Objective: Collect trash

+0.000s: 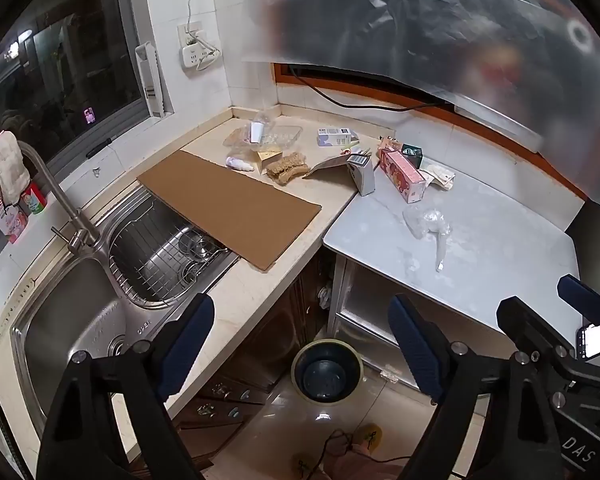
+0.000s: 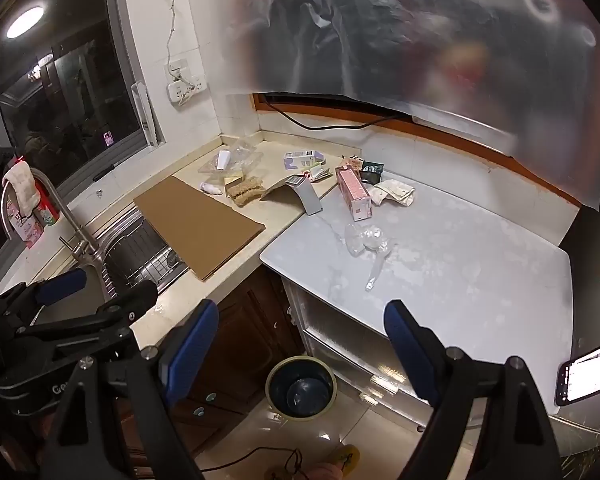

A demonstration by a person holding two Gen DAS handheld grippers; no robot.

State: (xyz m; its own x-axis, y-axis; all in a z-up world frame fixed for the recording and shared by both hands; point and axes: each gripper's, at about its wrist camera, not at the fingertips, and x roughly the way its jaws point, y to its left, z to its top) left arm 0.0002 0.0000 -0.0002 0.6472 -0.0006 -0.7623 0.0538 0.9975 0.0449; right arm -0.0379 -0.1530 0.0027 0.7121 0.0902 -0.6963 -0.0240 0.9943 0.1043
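Left wrist view: left tongs (image 1: 300,344) spread fully wide, nothing between the blue pads, touching nothing, hanging in the air over the floor. Right tongs (image 2: 300,348) the same: wide apart, empty, no contact. The two sit side by side; each shows at the edge of the other's view.

Directly below both: one round dark bin (image 1: 326,372) on the glossy tiled floor, in front of the dark cabinet doors.

Ahead: L-shaped kitchen corner. Beige worktop (image 1: 236,300) ahead-left carries a double steel sink (image 1: 72,328) with one tap, a cloth draped over it; one flat cardboard sheet (image 1: 228,204) lies partly over the drainer basin. White worktop (image 1: 480,248) ahead-right.

Trash, all well beyond the tongs:
- 1 crumpled clear plastic wrap (image 1: 428,224), nearest, on the white worktop
- 1 pink carton (image 1: 404,176), lying down
- 1 grey box (image 1: 362,174), flap open
- 1 white-purple box (image 1: 336,136)
- 1 clear plastic tray (image 1: 276,136) in the far corner
- smaller scraps around these, too small to count

Dark window far left; tiled wall with a socket behind.
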